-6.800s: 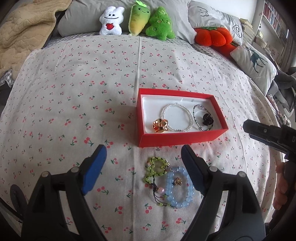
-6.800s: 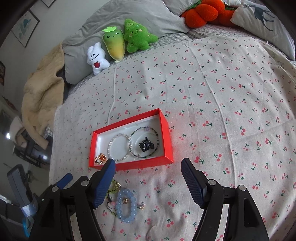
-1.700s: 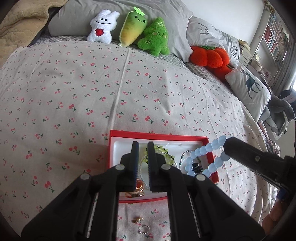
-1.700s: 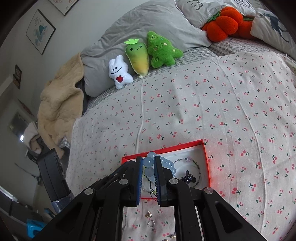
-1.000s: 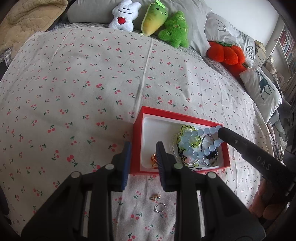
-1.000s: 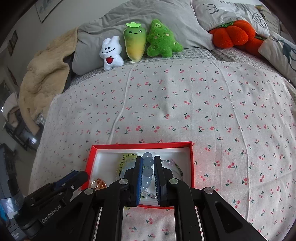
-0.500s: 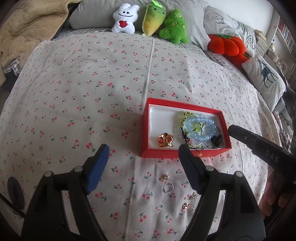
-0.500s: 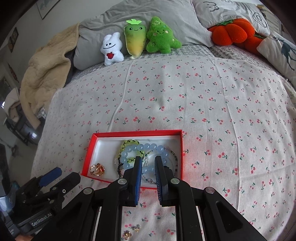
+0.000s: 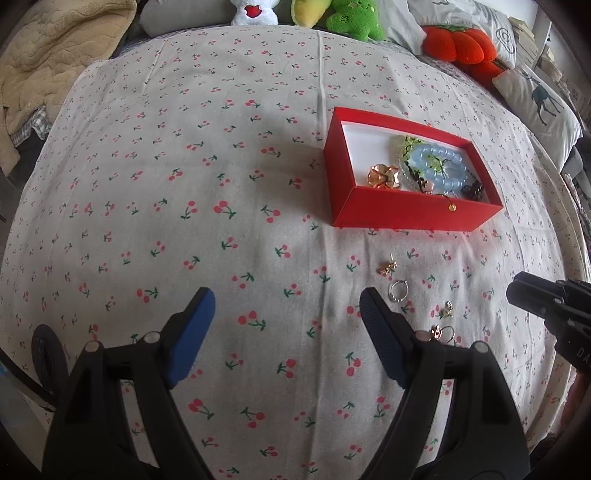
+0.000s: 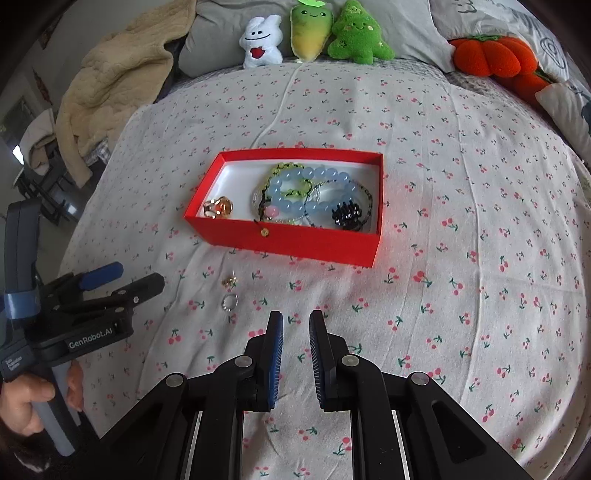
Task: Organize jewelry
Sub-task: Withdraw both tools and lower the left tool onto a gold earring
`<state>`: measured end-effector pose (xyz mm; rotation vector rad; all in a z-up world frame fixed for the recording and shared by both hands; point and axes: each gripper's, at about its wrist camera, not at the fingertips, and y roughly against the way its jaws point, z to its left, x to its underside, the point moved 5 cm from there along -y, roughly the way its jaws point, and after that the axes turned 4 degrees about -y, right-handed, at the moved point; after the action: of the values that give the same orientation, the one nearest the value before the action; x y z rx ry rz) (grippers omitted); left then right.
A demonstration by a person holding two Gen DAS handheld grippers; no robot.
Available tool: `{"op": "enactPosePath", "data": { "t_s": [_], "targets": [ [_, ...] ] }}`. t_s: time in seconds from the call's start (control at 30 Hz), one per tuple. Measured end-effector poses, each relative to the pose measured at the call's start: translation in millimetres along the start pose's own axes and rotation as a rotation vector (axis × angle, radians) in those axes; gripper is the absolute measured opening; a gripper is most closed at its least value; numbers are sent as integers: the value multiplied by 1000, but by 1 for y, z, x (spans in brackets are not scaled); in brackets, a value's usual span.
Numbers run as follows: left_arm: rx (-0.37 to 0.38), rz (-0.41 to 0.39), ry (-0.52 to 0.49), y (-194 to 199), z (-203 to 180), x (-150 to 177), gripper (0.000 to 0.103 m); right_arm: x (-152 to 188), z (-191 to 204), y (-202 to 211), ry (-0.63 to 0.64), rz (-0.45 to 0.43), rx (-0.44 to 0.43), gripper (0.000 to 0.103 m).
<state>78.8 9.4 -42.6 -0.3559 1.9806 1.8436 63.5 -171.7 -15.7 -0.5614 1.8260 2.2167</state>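
Note:
The red box [image 9: 406, 216] [image 10: 295, 242] sits on the cherry-print bed. Inside lie the blue bead bracelet [image 9: 430, 150] [image 10: 325, 172], a green bead bracelet [image 9: 408, 142] [image 10: 280, 168], a gold flower clip [image 9: 384, 176] [image 10: 218, 207] and a black clip [image 9: 472, 190] [image 10: 345, 214]. Several small earrings [image 9: 387, 267] [image 10: 229, 281] and a silver hoop [image 9: 398, 290] [image 10: 229, 302] lie on the sheet in front of the box. My left gripper [image 9: 284, 299] hovers wide open and empty, left of the earrings. My right gripper [image 10: 296, 317] stands below the box, its jaws a narrow gap apart, nothing between them.
Plush toys [image 10: 310, 29] and grey pillows line the bed's far edge. An orange pumpkin cushion [image 10: 487, 55] sits at the back right and a beige blanket [image 10: 110, 74] at the back left. A hand [image 10: 22, 402] holds the left gripper's handle.
Both grippers have drawn back from the box. The left jaws have spread wide. The blue bracelet has left the right gripper and lies in the box.

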Motion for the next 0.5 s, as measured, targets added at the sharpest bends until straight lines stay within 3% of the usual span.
{"op": "enactPosePath", "data": {
  "t_s": [0.27,0.33,0.4,0.5],
  "targets": [
    [56,8,-12,-6,4,15,81,36,5,-17,19,75,-15,20],
    [72,7,-38,-6,-2,18,81,42,5,-23,34,94,-14,29],
    [86,14,-76,-8,-11,21,81,47,3,-26,48,97,-6,63],
    [138,27,-143,-11,-31,26,81,49,-2,-28,67,94,12,66]
  ]
}}
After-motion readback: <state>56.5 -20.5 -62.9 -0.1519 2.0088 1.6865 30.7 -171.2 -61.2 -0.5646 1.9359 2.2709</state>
